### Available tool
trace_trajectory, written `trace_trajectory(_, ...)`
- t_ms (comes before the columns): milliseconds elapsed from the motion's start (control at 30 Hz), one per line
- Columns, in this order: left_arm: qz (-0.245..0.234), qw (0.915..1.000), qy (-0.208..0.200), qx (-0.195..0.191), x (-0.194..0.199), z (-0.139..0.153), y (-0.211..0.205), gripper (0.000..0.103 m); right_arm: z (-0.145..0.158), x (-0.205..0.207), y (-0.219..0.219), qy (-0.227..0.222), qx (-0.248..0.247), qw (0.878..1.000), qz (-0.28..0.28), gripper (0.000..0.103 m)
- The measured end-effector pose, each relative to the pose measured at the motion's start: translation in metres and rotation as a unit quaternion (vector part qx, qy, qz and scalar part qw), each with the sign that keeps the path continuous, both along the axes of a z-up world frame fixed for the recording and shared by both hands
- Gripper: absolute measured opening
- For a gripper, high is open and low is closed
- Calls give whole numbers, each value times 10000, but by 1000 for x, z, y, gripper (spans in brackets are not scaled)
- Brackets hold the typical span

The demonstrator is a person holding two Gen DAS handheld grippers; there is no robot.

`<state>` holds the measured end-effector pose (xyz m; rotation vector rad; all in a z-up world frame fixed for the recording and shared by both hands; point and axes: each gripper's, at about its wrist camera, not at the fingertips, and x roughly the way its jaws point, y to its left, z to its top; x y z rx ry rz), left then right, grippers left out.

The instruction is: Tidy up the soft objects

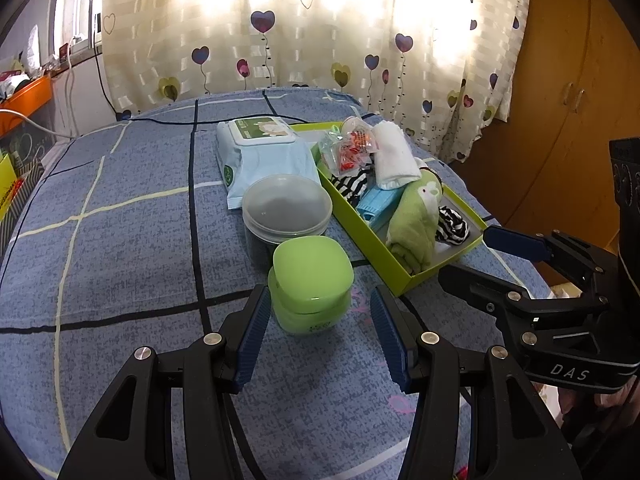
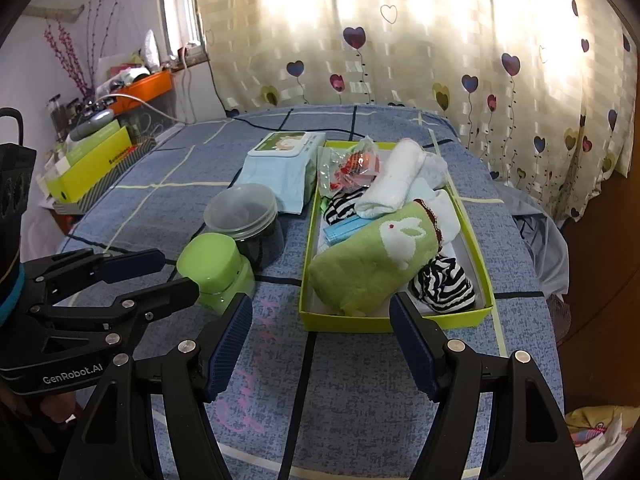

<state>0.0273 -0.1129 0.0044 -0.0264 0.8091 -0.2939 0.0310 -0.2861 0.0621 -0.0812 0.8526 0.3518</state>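
A lime-green box (image 2: 476,224) on the blue checked bed holds a green rabbit towel (image 2: 376,264), a white rolled cloth (image 2: 394,184), striped socks (image 2: 444,284), a blue mask (image 2: 340,230) and a clear packet (image 2: 348,168). The box also shows in the left wrist view (image 1: 372,240). My left gripper (image 1: 320,304) is open, its jaws on either side of a green jar (image 1: 310,284). My right gripper (image 2: 322,312) is open and empty, just short of the box's near edge. The left gripper shows in the right wrist view (image 2: 172,276).
A clear lidded tub (image 1: 286,208) and a wet-wipes pack (image 1: 264,152) lie behind the jar, left of the box. A black cable (image 1: 240,118) crosses the bed's far side. A wooden wardrobe (image 1: 568,92) stands right; cluttered shelves (image 2: 104,136) stand left.
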Motion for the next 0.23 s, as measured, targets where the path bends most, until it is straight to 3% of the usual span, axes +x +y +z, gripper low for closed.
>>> trace_trajectory(233,1,10000,-7,18,1,0,-1,53,0,0,0,3,2,10000,0,72)
